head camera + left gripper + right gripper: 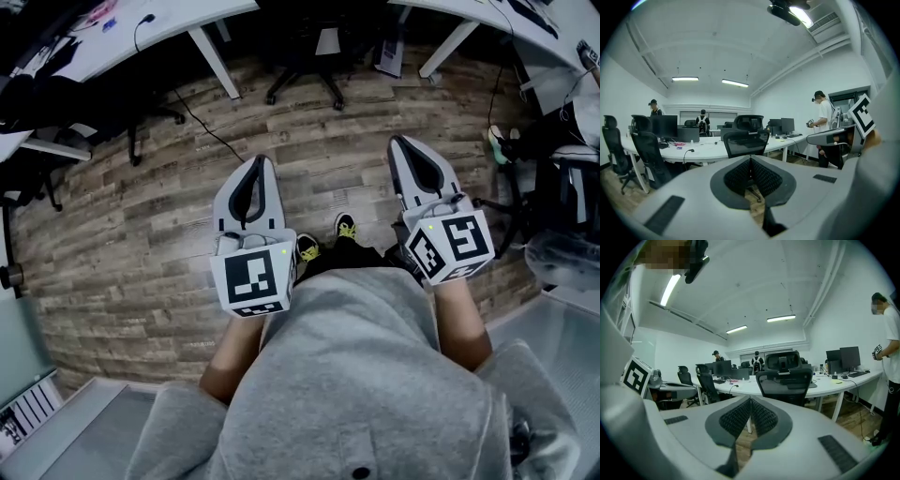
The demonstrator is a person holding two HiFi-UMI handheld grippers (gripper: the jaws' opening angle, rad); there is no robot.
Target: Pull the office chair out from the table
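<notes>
The black office chair [305, 56] is tucked under the white table [169, 23] at the top middle of the head view, some way ahead of both grippers. Its mesh back [745, 143] and headrest stand straight ahead in the left gripper view. In the right gripper view the chair [784, 380] is just right of centre. My left gripper [255, 164] and right gripper [398, 141] hover side by side over the wooden floor, both pointing at the chair and clear of it. The left jaws [750, 161] and right jaws [750, 401] are shut with nothing between them.
More black chairs [94, 103] stand at the left, and another chair [562, 187] is close on the right. A cable [202, 127] trails over the floor under the table. My feet [345, 225] are between the grippers. People [825, 112] stand further back in the room.
</notes>
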